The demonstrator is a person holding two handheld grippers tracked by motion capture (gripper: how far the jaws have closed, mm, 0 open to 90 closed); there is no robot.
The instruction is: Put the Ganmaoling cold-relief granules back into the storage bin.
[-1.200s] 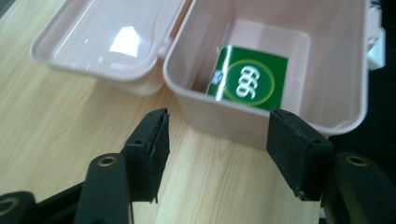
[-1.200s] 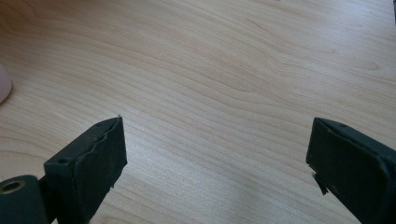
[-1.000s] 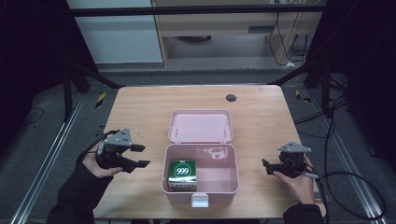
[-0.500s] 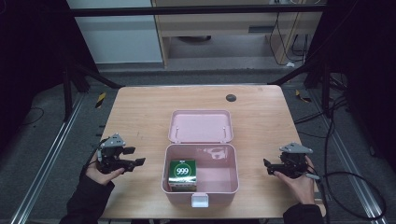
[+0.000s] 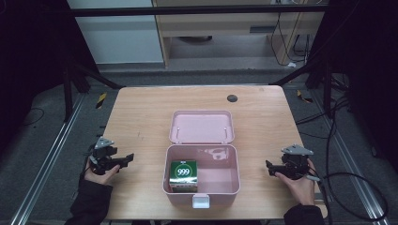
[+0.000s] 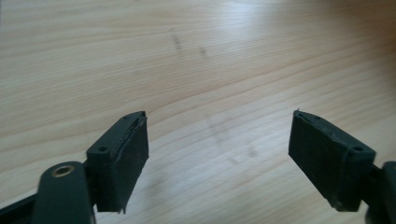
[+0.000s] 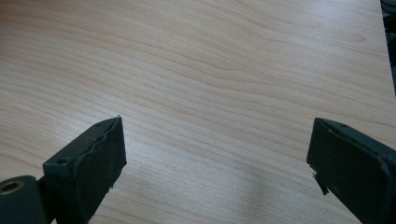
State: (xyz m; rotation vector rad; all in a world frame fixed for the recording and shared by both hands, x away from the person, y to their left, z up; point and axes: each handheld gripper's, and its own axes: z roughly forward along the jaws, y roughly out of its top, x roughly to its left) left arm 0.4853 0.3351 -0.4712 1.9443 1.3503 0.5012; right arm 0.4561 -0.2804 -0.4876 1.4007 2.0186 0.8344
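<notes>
Box handling: both jaws spread, empty; left gripper (image 5: 126,158) and right gripper (image 5: 270,167) flank the open pink plastic box (image 5: 202,197) holding a green carton (image 5: 183,175). Probably approach level from each side

Pink box (image 5: 202,180) sitting open at near centre of the wooden table (image 5: 141,117), its lid (image 5: 202,126) lying flat behind it, bare wood lying open left and right of it, green carton (image 5: 183,176) occupying the box's left part, right part standing free.
</notes>
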